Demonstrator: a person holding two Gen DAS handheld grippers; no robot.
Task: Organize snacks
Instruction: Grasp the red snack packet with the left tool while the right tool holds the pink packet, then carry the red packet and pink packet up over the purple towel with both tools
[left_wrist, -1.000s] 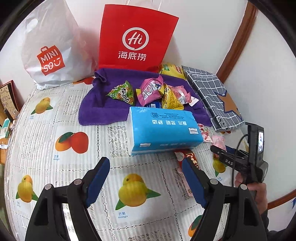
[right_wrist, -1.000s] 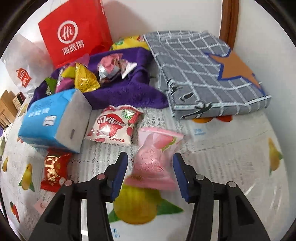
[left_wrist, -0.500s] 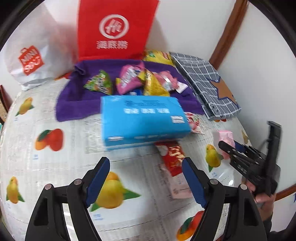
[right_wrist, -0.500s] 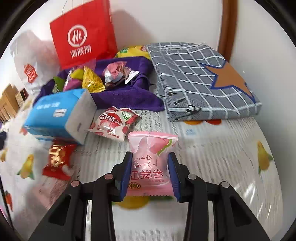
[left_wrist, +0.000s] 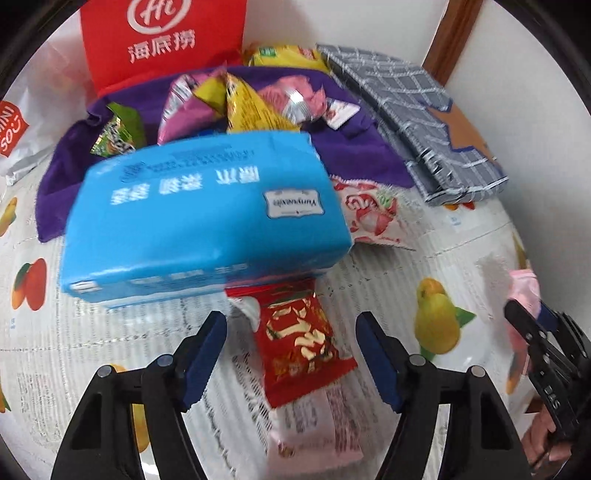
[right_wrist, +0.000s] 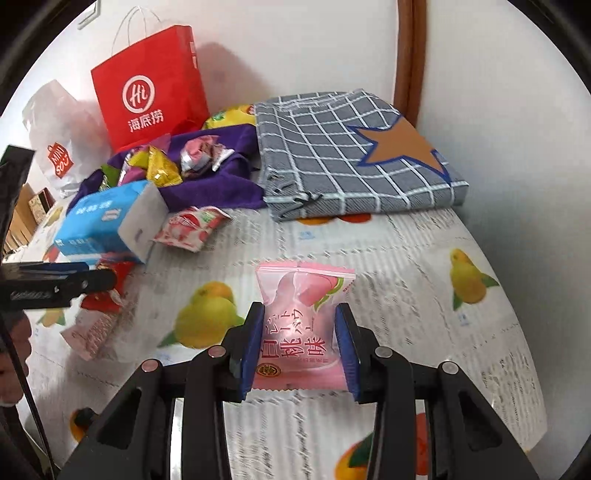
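Observation:
A red and gold snack packet (left_wrist: 303, 339) lies on the fruit-print tablecloth (left_wrist: 44, 332), partly over a pale pink packet (left_wrist: 317, 424). My left gripper (left_wrist: 291, 347) is low over it, a finger on each side; its jaws are closing and the pads do not touch the packet. My right gripper (right_wrist: 299, 317) is shut on a pink peach snack packet (right_wrist: 303, 291), held just above the cloth. In the left wrist view that packet (left_wrist: 522, 291) shows at the far right. Several wrapped snacks (left_wrist: 258, 103) lie on a purple cloth (left_wrist: 354, 147).
A blue tissue pack (left_wrist: 207, 214) lies just beyond the red packet, with a strawberry packet (right_wrist: 192, 229) beside it. At the back stand a red paper bag (right_wrist: 147, 96) and a white bag (right_wrist: 59, 147). A folded grey checked cloth (right_wrist: 351, 155) lies by the wall.
My left gripper came forward and down until the red packet lay between its fingers, which have narrowed. My right gripper shut on the pink packet and carried it away from the pile.

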